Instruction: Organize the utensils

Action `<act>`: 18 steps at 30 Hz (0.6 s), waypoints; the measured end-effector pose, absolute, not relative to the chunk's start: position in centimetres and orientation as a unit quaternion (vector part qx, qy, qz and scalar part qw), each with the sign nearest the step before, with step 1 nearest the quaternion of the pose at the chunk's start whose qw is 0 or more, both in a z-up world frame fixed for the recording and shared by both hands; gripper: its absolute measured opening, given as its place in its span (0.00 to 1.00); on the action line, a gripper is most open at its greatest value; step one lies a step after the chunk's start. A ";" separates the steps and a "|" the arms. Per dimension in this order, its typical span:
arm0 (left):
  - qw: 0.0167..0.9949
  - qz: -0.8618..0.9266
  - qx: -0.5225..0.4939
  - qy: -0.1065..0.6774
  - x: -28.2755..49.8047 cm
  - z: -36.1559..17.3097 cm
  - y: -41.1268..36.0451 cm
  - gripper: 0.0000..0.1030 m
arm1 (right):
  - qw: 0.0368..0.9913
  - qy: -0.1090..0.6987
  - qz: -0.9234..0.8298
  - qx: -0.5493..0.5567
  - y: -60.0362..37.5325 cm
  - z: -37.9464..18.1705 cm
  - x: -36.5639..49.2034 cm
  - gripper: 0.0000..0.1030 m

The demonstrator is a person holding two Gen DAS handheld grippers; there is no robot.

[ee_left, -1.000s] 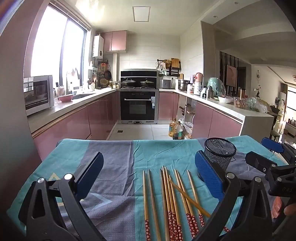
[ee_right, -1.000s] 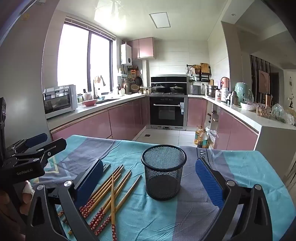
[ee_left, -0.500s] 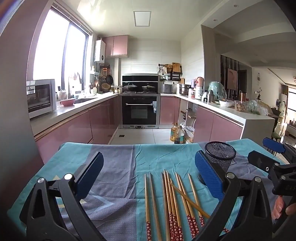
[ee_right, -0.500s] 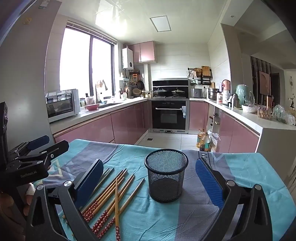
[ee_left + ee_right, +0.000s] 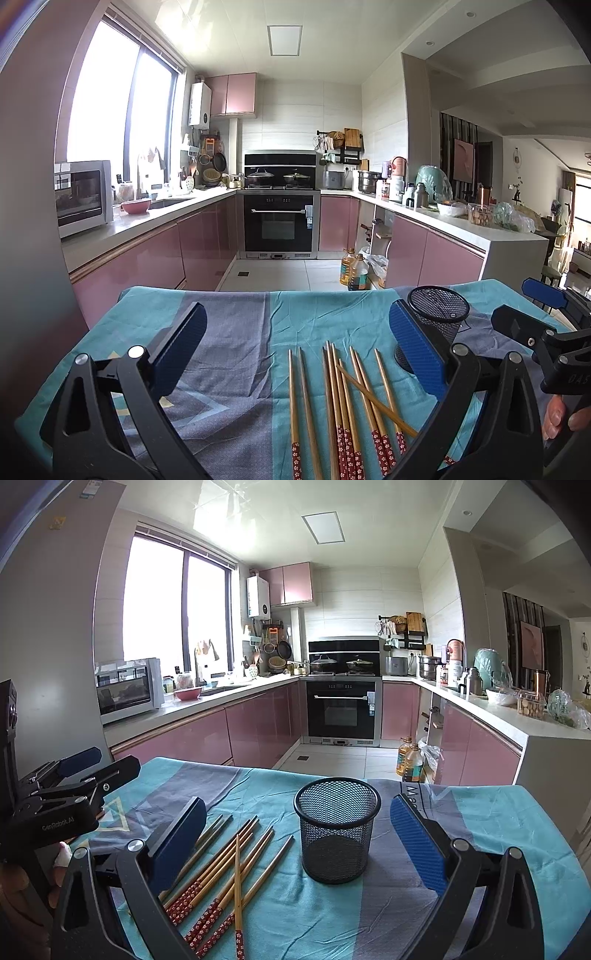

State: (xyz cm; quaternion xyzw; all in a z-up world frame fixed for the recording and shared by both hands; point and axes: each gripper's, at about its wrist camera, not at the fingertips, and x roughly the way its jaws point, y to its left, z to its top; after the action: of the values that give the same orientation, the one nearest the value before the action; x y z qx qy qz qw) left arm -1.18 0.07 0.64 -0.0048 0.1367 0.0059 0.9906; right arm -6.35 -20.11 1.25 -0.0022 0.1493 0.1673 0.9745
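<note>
Several wooden chopsticks (image 5: 343, 402) with red patterned ends lie side by side on the teal and grey tablecloth (image 5: 236, 343), one lying crossed over the others. They also show in the right wrist view (image 5: 221, 867). A black mesh cup (image 5: 337, 834) stands upright and empty to their right, and it shows in the left wrist view (image 5: 436, 321). My left gripper (image 5: 295, 354) is open and empty above the chopsticks. My right gripper (image 5: 295, 842) is open and empty, with the cup between its fingers' lines.
The table's far edge (image 5: 280, 291) drops to a tiled kitchen floor. Pink cabinets, an oven (image 5: 279, 221) and oil bottles (image 5: 352, 271) stand beyond. The other gripper shows at the right of the left wrist view (image 5: 546, 332) and at the left of the right wrist view (image 5: 62, 794).
Both cameras have tilted or risen slightly, so the table sits lower in view. The chopsticks and the cup have not moved. Both grippers stay open.
</note>
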 end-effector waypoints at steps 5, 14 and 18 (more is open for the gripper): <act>0.991 0.006 -0.005 0.137 -1.2 0.7 0.0 0.95 | 0.974 0.148 0.169 -0.002 -20.1 1.3 -6.4 0.94; 0.991 0.006 -0.003 0.134 -1.4 0.7 0.0 0.95 | 0.975 0.147 0.170 -0.001 -19.9 1.3 -6.4 0.94; 0.991 0.007 -0.004 0.133 -1.4 0.7 0.0 0.95 | 0.975 0.146 0.170 0.000 -19.9 1.4 -6.4 0.94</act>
State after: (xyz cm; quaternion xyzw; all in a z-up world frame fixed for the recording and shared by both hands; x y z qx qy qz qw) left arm -1.40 -0.03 0.74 -0.0037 0.1334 0.0067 0.9910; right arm -6.43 -19.94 1.35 -0.0004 0.1465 0.1698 0.9745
